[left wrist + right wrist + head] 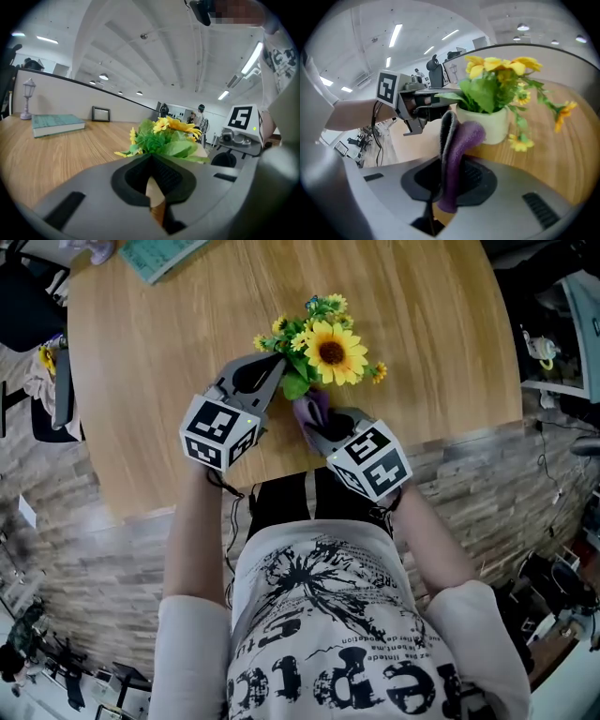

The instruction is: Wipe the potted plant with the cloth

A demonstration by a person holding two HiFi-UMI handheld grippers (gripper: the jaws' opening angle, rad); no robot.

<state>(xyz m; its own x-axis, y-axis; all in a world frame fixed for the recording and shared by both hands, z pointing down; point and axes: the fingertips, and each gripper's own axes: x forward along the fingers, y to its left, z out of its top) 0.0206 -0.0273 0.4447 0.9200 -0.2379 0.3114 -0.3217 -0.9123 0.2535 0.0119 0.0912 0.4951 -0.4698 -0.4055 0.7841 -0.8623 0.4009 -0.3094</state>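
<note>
A teal book [159, 254] lies at the far left edge of the round wooden table [141, 381]. In the left gripper view it lies flat, with a small lantern ornament [28, 96] to its left and a dark picture frame [101, 114] to its right, both further off. The left gripper [277, 360] comes in from the near edge and points at the plant's left side. Its jaws are pressed together with nothing between them [151, 157]. The tips sit right at the green leaves, and whether they touch a leaf cannot be told. The potted plant [328, 351] stands near the middle of the table's near edge. It is a bunch of yellow flowers, with one large sunflower on top, in a pale pot [485, 124] that the head view hides under the foliage. On the near side of the plant is the purple cloth [312, 409], pinched between the jaws of the right gripper [317, 432]. It stands up out of the jaws as a folded strip, purple on one face and grey on the other [457, 145]. Its upper end appears to touch the pot's wall below the leaves. The right gripper tilts steeply down towards the table. The person's white printed T-shirt [347, 634] fills the bottom of the head view.
</note>
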